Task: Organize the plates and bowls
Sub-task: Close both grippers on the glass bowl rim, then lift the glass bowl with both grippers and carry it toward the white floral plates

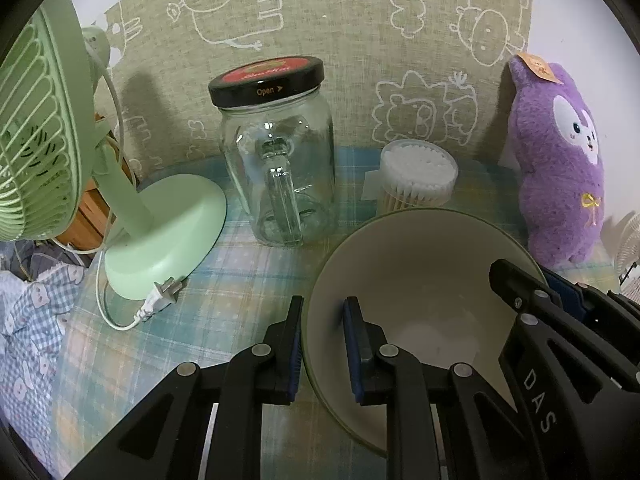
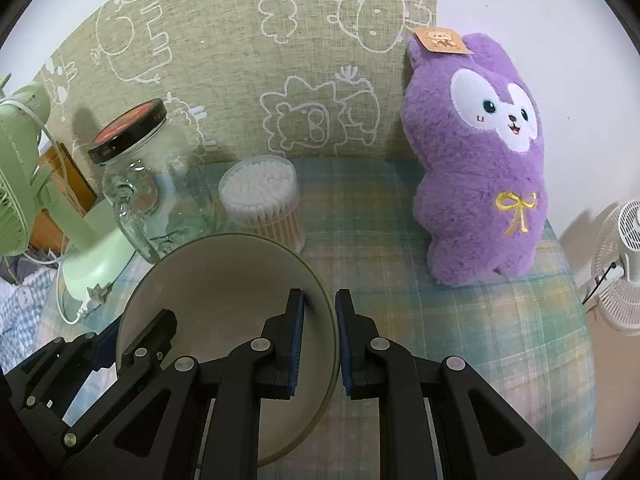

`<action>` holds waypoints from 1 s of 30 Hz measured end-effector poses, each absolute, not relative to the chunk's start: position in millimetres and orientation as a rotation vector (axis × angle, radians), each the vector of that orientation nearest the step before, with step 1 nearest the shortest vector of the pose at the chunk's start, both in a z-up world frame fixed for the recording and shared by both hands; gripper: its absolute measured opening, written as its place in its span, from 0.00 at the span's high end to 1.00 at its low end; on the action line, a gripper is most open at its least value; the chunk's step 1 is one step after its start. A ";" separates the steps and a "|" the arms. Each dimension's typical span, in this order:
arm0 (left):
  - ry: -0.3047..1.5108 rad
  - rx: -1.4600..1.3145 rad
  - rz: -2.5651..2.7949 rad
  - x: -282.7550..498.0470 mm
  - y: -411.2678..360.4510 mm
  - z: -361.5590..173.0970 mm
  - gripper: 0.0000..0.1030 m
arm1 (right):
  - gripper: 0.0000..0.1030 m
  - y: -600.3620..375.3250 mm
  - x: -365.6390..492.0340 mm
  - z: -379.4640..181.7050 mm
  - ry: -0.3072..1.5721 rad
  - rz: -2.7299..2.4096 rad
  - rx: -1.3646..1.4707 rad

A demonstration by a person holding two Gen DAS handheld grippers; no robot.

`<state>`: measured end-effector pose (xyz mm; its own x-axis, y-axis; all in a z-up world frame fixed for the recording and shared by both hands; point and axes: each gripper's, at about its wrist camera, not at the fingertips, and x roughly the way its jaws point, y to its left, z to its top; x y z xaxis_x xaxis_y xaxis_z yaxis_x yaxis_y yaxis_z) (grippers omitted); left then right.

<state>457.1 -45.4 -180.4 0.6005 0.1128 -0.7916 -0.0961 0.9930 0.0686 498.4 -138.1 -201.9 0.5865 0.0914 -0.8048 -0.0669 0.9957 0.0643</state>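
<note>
On the plaid cloth that covers the table, your two claws straddle opposite sides of one pale green bowl, which sits tilted at about 5 o'clock in the left wrist view and 7 o'clock in the right. Your left gripper has one finger outside the bowl's left rim and one inside, its jaws set a little wider than the wall, so you cannot tell whether the pads press it. Your right gripper straddles the right rim the same way, narrowly parted, grip likewise unclear. Beyond the bowl, at 12 o'clock, stands a lidded glass jar with a tub of cotton swabs just beside it. A mint desk fan stands at 9 o'clock, its plug lying loose on the cloth. A purple plush toy leans at 2 o'clock against a cartoon-printed fabric backdrop; a white fan stands off the table's edge at 3 o'clock.
</note>
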 end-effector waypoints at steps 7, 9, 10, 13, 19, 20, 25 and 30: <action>0.916 0.020 0.122 442.9 -46.3 -172.7 0.84 | 0.82 -136.2 482.4 -195.3 0.943 0.089 0.045; 0.914 0.025 0.121 439.7 -47.1 -169.4 0.84 | 0.82 -136.9 476.4 -192.1 0.940 0.088 0.048; 0.911 0.026 0.120 436.8 -47.6 -167.1 0.84 | 0.82 -137.6 473.7 -190.1 0.939 0.087 0.050; 0.905 0.025 0.118 429.8 -48.0 -160.9 0.84 | 0.82 -138.3 465.1 -183.9 0.934 0.084 0.054; 0.900 0.023 0.115 415.1 -50.1 -148.2 0.84 | 0.82 -139.7 447.0 -169.7 0.922 0.081 0.053; 0.899 0.022 0.112 412.8 -49.9 -145.8 0.84 | 0.82 -140.5 443.6 -167.0 0.921 0.078 0.056; 0.882 0.022 0.102 398.6 -50.5 -131.4 0.84 | 0.82 -141.9 429.5 -152.6 0.908 0.068 0.057; 0.862 0.026 0.092 383.7 -50.3 -115.2 0.84 | 0.82 -142.2 413.8 -133.7 0.889 0.061 0.049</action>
<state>383.7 -50.3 -115.2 0.6474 0.0913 -0.7567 -0.0702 0.9957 0.0600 413.8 -142.2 -133.7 0.6287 0.0734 -0.7742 -0.0328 0.9972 0.0678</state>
